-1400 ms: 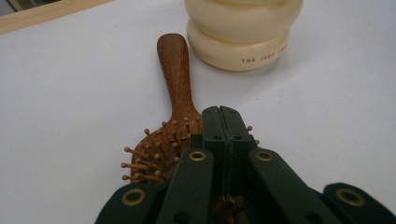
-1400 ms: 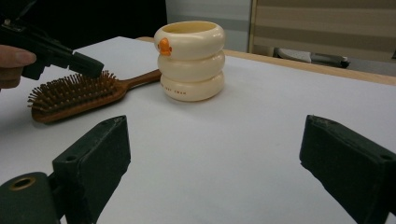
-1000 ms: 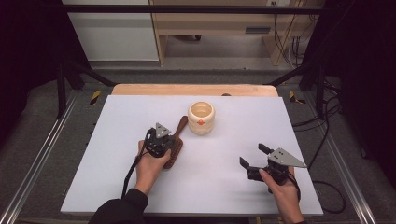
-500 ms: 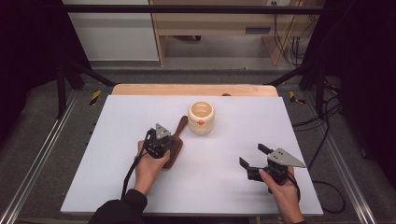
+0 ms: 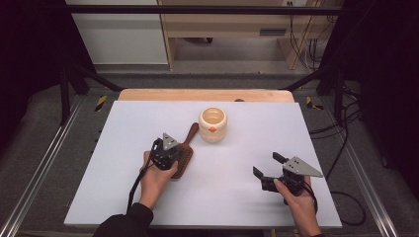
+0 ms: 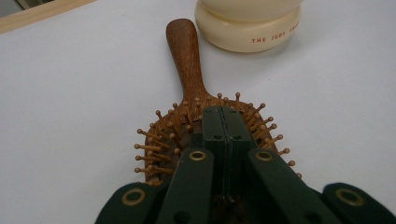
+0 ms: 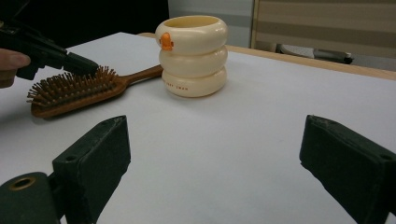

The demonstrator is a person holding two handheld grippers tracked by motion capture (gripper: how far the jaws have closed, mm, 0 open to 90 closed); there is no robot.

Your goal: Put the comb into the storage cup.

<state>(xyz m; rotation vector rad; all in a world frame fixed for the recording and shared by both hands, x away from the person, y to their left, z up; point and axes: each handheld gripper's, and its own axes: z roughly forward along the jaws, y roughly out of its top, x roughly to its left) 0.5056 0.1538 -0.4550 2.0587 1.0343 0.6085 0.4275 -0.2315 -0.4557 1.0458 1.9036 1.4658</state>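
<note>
A brown wooden hairbrush (image 5: 190, 134) lies bristles up on the white table (image 5: 123, 128), its handle pointing toward a cream ringed cup (image 5: 213, 124) with an orange mark. My left gripper (image 5: 173, 154) is over the brush head, jaws shut together, with the tips (image 6: 223, 116) among the bristles of the hairbrush (image 6: 184, 60). The cup (image 6: 247, 28) stands just beyond the handle. My right gripper (image 5: 268, 165) is open at the table's right front, with nothing between its jaws. In the right gripper view (image 7: 217, 140), it faces the cup (image 7: 192, 56) and the hairbrush (image 7: 70, 91).
A wooden strip (image 5: 202, 95) runs along the table's far edge. Metal frame rails (image 5: 39, 168) flank the table, and cables (image 5: 346, 148) lie on the floor at the right. Bare table surface spreads between the two grippers.
</note>
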